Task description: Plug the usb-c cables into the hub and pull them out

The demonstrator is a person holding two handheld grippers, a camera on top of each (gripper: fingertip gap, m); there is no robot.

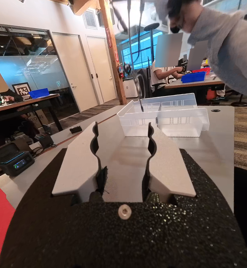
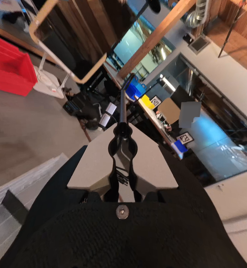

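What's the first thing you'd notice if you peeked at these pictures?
Probably the right tongs, pinched shut on a thin black cable that sticks out past their tips. Next, the left tongs gaping open with nothing in them, low over a grey table. Just beyond them sits a clear plastic bin, with a cable end dangling into it.
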